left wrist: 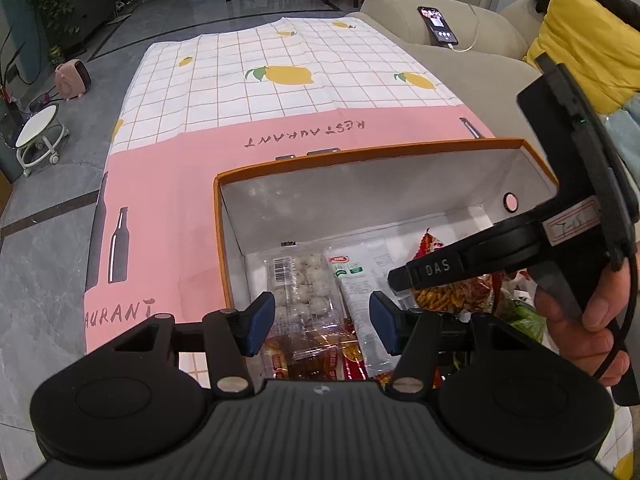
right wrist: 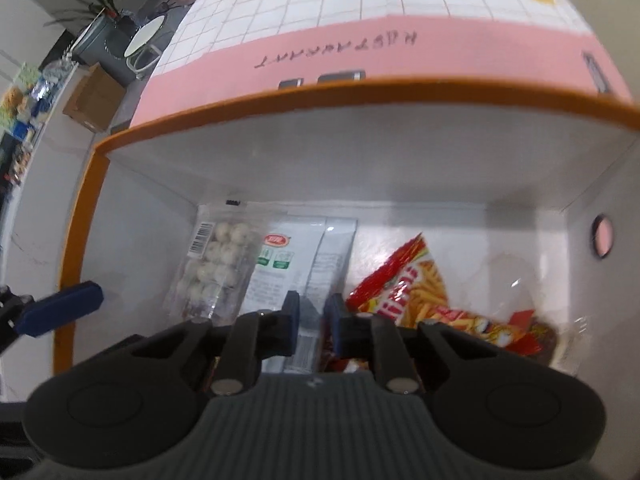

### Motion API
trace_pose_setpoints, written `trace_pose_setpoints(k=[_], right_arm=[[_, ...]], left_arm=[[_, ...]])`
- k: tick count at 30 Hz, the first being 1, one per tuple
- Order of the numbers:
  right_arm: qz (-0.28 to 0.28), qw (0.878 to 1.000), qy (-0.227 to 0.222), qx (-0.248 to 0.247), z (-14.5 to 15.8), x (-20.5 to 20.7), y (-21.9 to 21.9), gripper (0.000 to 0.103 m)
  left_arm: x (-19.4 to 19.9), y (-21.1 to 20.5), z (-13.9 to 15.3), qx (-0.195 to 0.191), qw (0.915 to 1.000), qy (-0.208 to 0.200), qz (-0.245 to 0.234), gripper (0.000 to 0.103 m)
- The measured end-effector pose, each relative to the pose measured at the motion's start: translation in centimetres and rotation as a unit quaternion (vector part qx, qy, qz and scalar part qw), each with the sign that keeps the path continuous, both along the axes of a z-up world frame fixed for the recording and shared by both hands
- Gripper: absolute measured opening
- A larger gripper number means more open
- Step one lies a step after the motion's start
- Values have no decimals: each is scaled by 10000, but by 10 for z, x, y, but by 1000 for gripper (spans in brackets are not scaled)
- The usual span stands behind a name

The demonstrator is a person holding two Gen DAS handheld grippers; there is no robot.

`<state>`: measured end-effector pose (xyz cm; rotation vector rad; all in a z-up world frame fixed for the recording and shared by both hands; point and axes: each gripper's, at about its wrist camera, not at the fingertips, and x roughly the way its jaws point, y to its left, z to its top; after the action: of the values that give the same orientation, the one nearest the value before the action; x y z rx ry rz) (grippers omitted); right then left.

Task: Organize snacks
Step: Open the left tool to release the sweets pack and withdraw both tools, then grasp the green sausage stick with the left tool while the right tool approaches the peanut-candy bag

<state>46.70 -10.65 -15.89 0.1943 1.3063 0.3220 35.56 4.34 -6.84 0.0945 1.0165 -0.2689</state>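
Left tongs [left wrist: 322, 326]: ribbed black body and blue pads, held wide apart above the box, nothing gripped between them.
Right tongs [right wrist: 312, 322]: blue pads drawn to a narrow gap over the white packet [right wrist: 298, 276]; whether the packet is pinched cannot be told.
Box [left wrist: 360, 157]: rectangular card, orange rim, matte white inner walls, stood on the table.
Snacks: a clear blister tray of pale round balls [left wrist: 302, 286] is seen at the left of the box floor, the white packet just beside it, a glossy red fries bag [right wrist: 416, 284] to the right.
Table [left wrist: 248, 92]: covered by a smooth cloth, white grid with yellow lemons, pink band lettered RESTAURANT.
Room: grey stone-tile floor [left wrist: 40, 264], beige sofa [left wrist: 460, 56] beyond the table.
Surroundings: a phone [left wrist: 437, 26] on the sofa arm, a yellow cushion [left wrist: 576, 36], a white wheeled stool [left wrist: 40, 140].
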Motion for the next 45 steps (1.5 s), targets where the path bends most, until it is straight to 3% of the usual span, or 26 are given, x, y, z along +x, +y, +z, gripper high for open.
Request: trace_pose_setpoints(k=[5,11,18,24,33,37,45], right_arm=[[58,9994,-349,-50,32,-15,-9,16],[159,9940,-1071,-163,85,-56,-21,22],[230,9767,-2101,-375,136,-133,-37,34],[59,9638,-2629,-451,155,-209,-60,41],[-393,9560,-2839,-623,133,-311,-87,52],[-544,9491,-3009,-762,113,-346,-95,52],[-821,9545,-2721,-907,70,-368,-103,52]], left_arm=[[-13,-3,15,-122,9998,-111,61,64],[-47,-5,47,-313,9975,-503,389,63],[-102,-4,79,-657,9893,-1012,817,61],[-152,-14,84,-617,9849,-1375,847,61],[-210,-38,65,-494,9839,-1504,827,67],[-225,-41,52,-645,9864,-1246,859,71],[-241,-41,14,-578,9876,-979,1080,71]])
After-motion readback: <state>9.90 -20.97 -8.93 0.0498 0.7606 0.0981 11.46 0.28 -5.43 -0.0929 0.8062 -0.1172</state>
